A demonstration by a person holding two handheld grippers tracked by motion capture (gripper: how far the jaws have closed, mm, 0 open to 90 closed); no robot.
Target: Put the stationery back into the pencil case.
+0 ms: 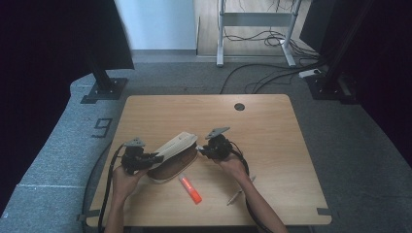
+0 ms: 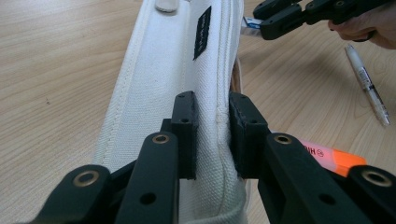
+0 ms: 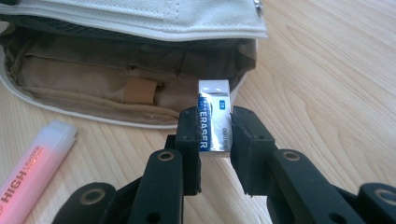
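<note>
- up close, your right gripper (image 3: 214,135) pinches an eraser (image 3: 215,119) at the open mouth of the pencil case (image 3: 116,93); from above the eraser is too small to make out.
- your left gripper (image 2: 212,135) clamps the case's white flap (image 2: 173,70), lifting it.
- highlighter (image 1: 190,188) and pen (image 1: 240,191) lie on the table (image 1: 272,131) near the case; the pouch's depths are dark.

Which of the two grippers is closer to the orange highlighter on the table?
Left. The left gripper, clamped on the pencil case's flap, sits just beside the orange highlighter. The right gripper, holding an eraser at the case's mouth, is farther off.
</note>
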